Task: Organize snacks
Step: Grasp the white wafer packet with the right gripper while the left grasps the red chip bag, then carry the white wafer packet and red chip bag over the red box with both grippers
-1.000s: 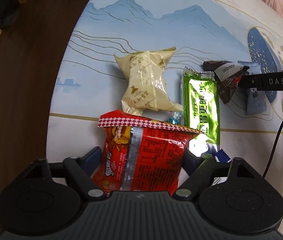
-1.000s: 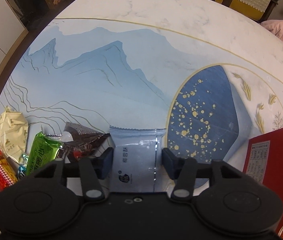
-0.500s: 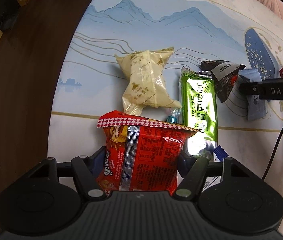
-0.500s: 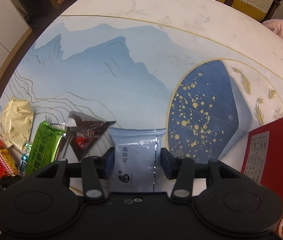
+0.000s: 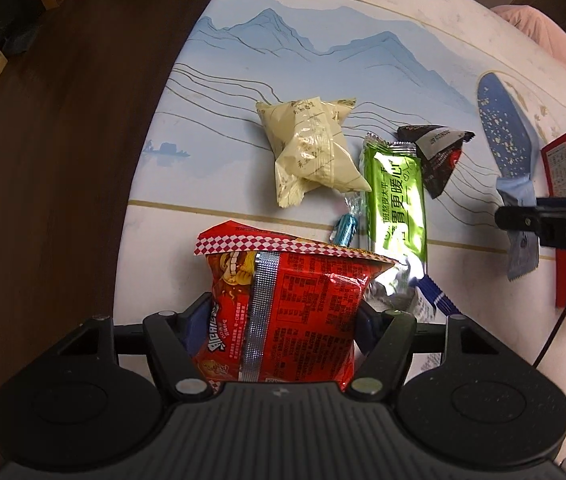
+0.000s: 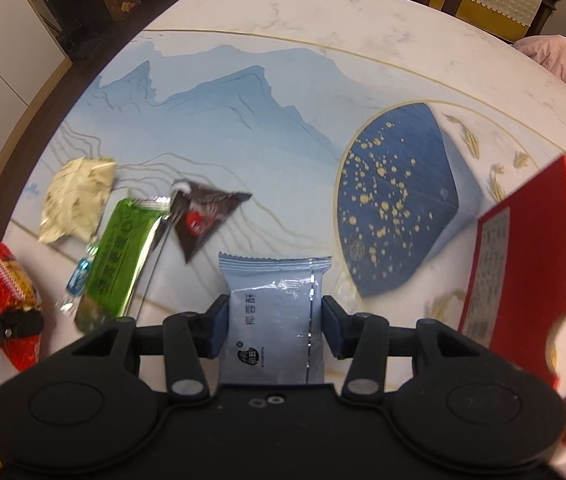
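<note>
My left gripper [image 5: 279, 320] is shut on a red noodle snack bag [image 5: 283, 304], held above the table's near left edge. My right gripper [image 6: 273, 324] is shut on a pale blue snack packet [image 6: 273, 312], lifted off the table; the packet also shows in the left wrist view [image 5: 521, 228]. On the table lie a cream wrapped pastry [image 5: 311, 152], a green bar packet [image 5: 397, 196], a dark triangular packet [image 5: 437, 156] and a small blue wrapped candy [image 5: 347, 228]. The red bag also shows in the right wrist view [image 6: 11, 300].
A red box [image 6: 523, 276] lies at the right. The round table [image 6: 283, 40] has a painted mountain scene and a dark blue fan motif [image 6: 395, 200]. A blue-white packet [image 5: 431, 300] lies near my left gripper. Dark floor [image 5: 43, 160] lies left; chairs stand beyond.
Both grippers have risen and drawn back with their packets. The right gripper has swung right, bringing the red box more into view. The snacks on the table have not moved.
</note>
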